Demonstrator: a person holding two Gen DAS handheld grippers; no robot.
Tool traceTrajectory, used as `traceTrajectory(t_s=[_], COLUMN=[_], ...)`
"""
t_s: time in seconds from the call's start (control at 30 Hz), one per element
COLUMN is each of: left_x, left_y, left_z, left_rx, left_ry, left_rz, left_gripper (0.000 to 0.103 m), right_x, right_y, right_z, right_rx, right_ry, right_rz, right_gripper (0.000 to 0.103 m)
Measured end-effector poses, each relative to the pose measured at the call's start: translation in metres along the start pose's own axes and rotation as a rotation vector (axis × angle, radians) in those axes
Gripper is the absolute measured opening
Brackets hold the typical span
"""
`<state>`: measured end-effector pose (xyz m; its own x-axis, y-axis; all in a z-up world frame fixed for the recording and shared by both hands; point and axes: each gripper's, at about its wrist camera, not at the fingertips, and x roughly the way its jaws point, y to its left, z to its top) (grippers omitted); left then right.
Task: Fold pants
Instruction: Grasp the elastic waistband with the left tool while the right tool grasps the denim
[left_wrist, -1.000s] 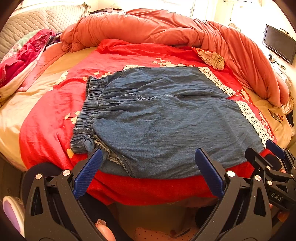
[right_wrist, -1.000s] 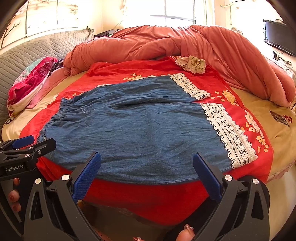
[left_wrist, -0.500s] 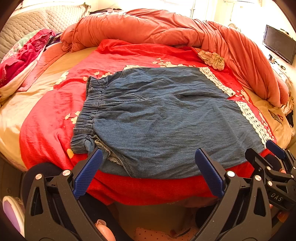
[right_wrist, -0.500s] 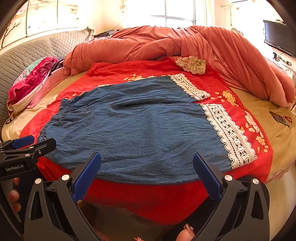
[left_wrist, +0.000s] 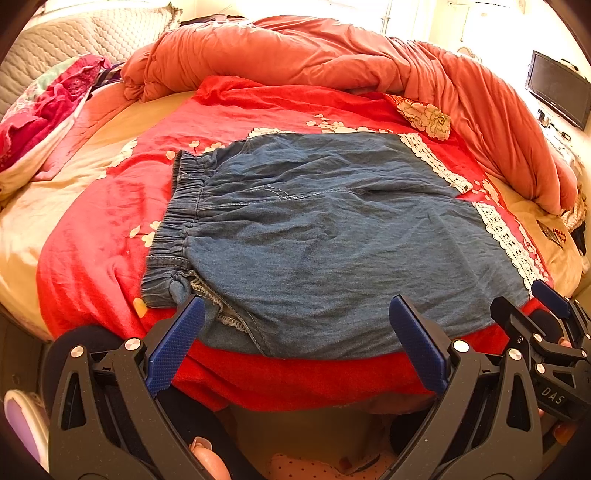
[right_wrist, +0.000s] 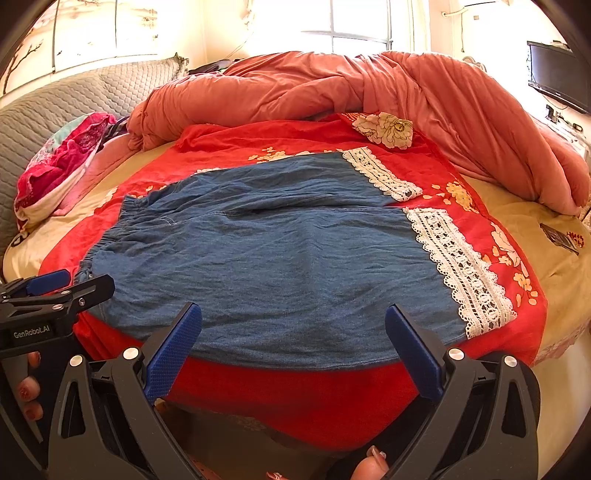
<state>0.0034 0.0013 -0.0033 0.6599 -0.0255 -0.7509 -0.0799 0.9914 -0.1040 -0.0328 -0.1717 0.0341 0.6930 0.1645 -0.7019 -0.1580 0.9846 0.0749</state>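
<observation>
Blue denim pants (left_wrist: 325, 236) (right_wrist: 280, 254) lie flat on a red floral sheet (left_wrist: 103, 229) (right_wrist: 436, 173), elastic waistband to the left, white lace cuffs (right_wrist: 461, 266) to the right. My left gripper (left_wrist: 295, 336) stands open just short of the pants' near edge, close to the waistband corner, with nothing between its fingers. Over the near edge toward the cuff end, my right gripper (right_wrist: 293, 339) is open too and holds nothing. Each gripper shows at the side of the other's view.
A bunched salmon duvet (right_wrist: 332, 88) runs along the far side of the bed and down the right. A pink patterned pillow (right_wrist: 62, 158) lies at the far left by a quilted headboard. A TV (right_wrist: 557, 74) hangs on the right wall.
</observation>
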Motion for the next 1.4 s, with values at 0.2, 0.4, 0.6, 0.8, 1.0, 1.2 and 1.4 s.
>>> traceTrajectory(t_s=[0.2, 0.4, 0.6, 0.8, 1.0, 1.2, 1.4], left_x=[0.003, 0.014, 0.029, 0.045, 0.077, 0.113, 0.148], left_y=[0.005, 0.013, 0.034, 0.065, 0.107, 0.140, 0.155], left_z=[0.003, 0.012, 0.032, 0.062, 0.106, 0.131, 0.136], left_rx=[-0.009, -0.014, -0.038, -0.109, -0.164, -0.163, -0.148], left_ry=[0.001, 0.011, 0.024, 0.031, 0.055, 0.073, 0.114], left_rz=[-0.001, -0.002, 0.011, 0.002, 0.027, 0.062, -0.005], left_gripper=[0.094, 0.094, 0.094, 0.094, 0.094, 0.094, 0.094], right_x=[0.003, 0.016, 0.036, 0.070, 0.106, 0.152, 0.192], right_y=[0.002, 0.004, 0.005, 0.017, 0.040, 0.057, 0.073], right_z=[0.001, 0.012, 0.038, 0.074, 0.109, 0.136, 0.164], right_rx=[-0.001, -0.010, -0.038, -0.098, -0.174, -0.256, -0.296], right_ry=[0.002, 0.009, 0.009, 0.040, 0.050, 0.089, 0.119], right_rz=[0.007, 0.015, 0.034, 0.116, 0.170, 0.156, 0.179], right_gripper=[0.099, 0.099, 0.099, 0.099, 0.099, 0.099, 0.099])
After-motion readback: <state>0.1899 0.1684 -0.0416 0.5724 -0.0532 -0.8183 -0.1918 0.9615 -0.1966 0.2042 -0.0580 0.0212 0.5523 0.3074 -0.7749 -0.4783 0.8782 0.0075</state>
